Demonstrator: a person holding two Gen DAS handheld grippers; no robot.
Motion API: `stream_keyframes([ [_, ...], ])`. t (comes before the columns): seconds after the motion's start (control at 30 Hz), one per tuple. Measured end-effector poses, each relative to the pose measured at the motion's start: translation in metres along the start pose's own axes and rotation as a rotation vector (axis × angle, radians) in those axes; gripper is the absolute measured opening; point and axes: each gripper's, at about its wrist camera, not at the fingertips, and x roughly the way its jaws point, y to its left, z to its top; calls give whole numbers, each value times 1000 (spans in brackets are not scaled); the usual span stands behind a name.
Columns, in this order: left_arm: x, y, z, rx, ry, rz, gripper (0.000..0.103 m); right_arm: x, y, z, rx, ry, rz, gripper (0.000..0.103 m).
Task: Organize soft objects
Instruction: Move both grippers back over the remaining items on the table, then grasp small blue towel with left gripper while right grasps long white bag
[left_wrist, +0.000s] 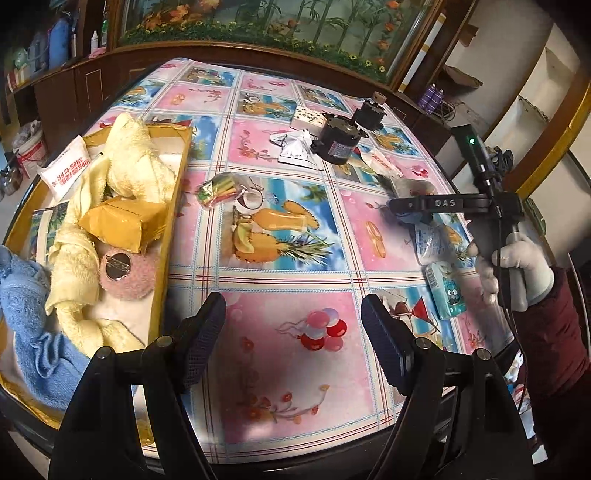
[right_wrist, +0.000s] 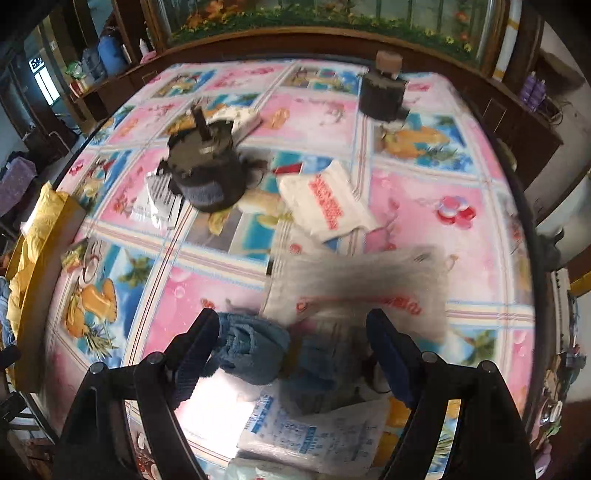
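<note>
Surface: tablecloth (left_wrist: 295, 229) with fruit and flower squares is carrying everything I am working over.
Left fingers (left_wrist: 293, 334): I am holding them apart over a pink balloon square, tilted down toward the cloth, with nothing between them.
Right fingers (right_wrist: 293, 347): I am keeping them spread wide and pointing steeply down; a blue fuzzy cloth (right_wrist: 251, 350) is lying between them, against the left pad, and I cannot tell whether the right pad is touching anything.
Right hand (left_wrist: 517, 269): in the left view my white-gloved hand is gripping the tool's handle upright, dark red sleeve (left_wrist: 550, 332) behind it, at the right edge of the surface.
Box (left_wrist: 173, 206): yellow tray at the left is holding a pale yellow towel (left_wrist: 136, 162), a pink round pad (left_wrist: 127, 273) and a tan packet (left_wrist: 122, 221); a blue towel (left_wrist: 33, 332) is lying at its near end.
Loose things: two dark motors (right_wrist: 207, 173) and white packets (right_wrist: 325, 199) are lying farther back; a blurred white bag (right_wrist: 362, 288) is sitting just beyond my right fingers.
</note>
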Motion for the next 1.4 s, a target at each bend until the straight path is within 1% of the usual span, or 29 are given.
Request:
stream_keyframes([
  [0.03,-1,-1,-1,-9,-1,-4,77,8,7,-3,5,38,56,82],
  [0.07,-2,0,-1,-16,-3,-9,77,4,18,-5,-24,18,84,83],
  [0.1,-4,0,-1,-21,-5,-8,77,-1,29,-6,-43,34,190,82],
  [0.13,-6,1,-1,-23,-6,-1,77,-10,34,-6,-41,26,296,81],
  [0.17,-7,1,-1,-23,-6,10,77,-28,36,-7,-29,-15,376,81],
  [0.23,-12,0,-2,-20,-16,15,77,-58,31,-9,-10,-93,418,81],
  [0.27,-14,0,-3,-17,-21,10,77,-76,20,-12,10,-141,418,81],
  [0.3,-14,0,-4,-15,-21,5,77,-90,8,-15,33,-182,390,81],
  [0.33,-13,1,-4,-14,-19,0,77,-99,-3,-19,53,-214,344,81],
  [0.37,-10,1,-5,-15,-12,-8,77,-110,-20,-25,79,-251,260,81],
  [0.4,-6,1,-5,-18,-2,-16,77,-114,-33,-30,97,-268,199,82],
  [0.43,-2,1,-4,-20,7,-23,77,-115,-49,-36,126,-270,153,82],
  [0.5,4,-1,-3,-26,17,-39,77,-108,-75,-42,196,-242,115,82],
  [0.57,7,-3,-2,-29,22,-54,76,-96,-94,-40,247,-234,47,82],
  [0.63,8,-5,-2,-23,23,-52,76,-80,-102,-29,245,-229,6,82],
  [0.7,7,-6,0,-27,25,-60,77,-61,-103,-14,252,-221,-58,82],
  [0.73,6,-7,1,-31,25,-70,76,-52,-101,-9,264,-217,-65,82],
  [0.8,7,-8,6,-32,28,-77,76,-29,-103,1,308,-150,-14,82],
  [0.83,8,-8,8,-30,30,-76,76,-21,-100,2,326,-114,43,82],
  [0.87,10,-9,10,-26,32,-72,77,-17,-90,-1,320,-87,128,82],
  [0.93,17,-11,14,-22,41,-63,76,-19,-70,-6,284,-38,263,82],
  [0.97,21,-11,16,-22,48,-61,76,-25,-61,-9,267,-29,320,81],
  [1.0,26,-12,19,-22,58,-62,76,-33,-56,-11,246,-43,318,81],
  [1.03,32,-14,21,-21,66,-65,76,-41,-52,-10,213,-63,284,81],
  [1.1,42,-20,29,-14,72,-77,76,-55,-38,-5,103,-105,171,82],
  [1.17,53,-30,37,11,72,-70,76,-55,-23,2,2,-116,101,83],
  [1.27,73,-43,49,41,78,-64,76,-47,9,12,-165,-125,41,83],
  [1.3,82,-46,53,50,80,-49,76,-42,20,14,-226,-120,19,83],
  [1.4,109,-52,61,62,90,-8,76,-18,39,24,-333,-75,4,81],
])
